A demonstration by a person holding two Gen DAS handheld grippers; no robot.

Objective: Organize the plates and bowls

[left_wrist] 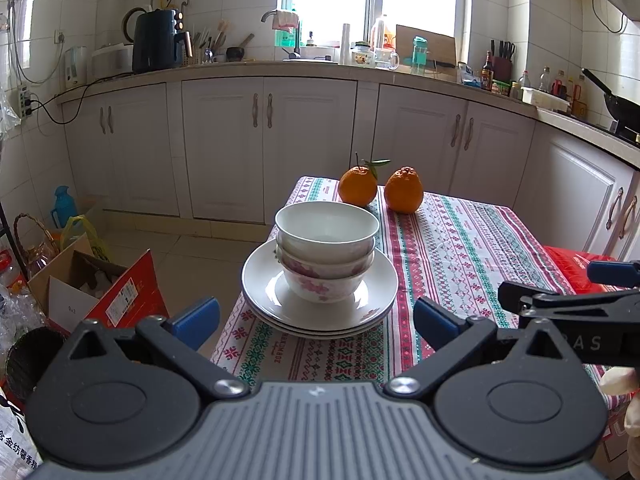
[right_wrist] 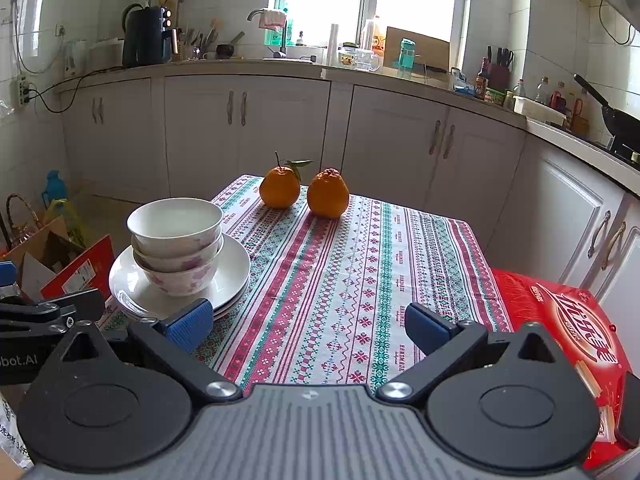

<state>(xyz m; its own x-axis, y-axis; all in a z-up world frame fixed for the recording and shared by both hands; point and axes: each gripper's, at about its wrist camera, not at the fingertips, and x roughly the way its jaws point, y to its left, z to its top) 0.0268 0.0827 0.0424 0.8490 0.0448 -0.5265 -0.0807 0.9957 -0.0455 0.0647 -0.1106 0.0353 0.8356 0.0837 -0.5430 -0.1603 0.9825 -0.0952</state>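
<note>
Blue-padded left gripper (left_wrist: 316,322) and right gripper (right_wrist: 308,326) both hang with fingers spread apart, holding nothing. Just ahead, three nested bowls (left_wrist: 327,250) sit on stacked plates (left_wrist: 320,300) at the patterned tablecloth's (left_wrist: 452,256) near-left corner. Two oranges (left_wrist: 380,189) rest at the far edge.
</note>
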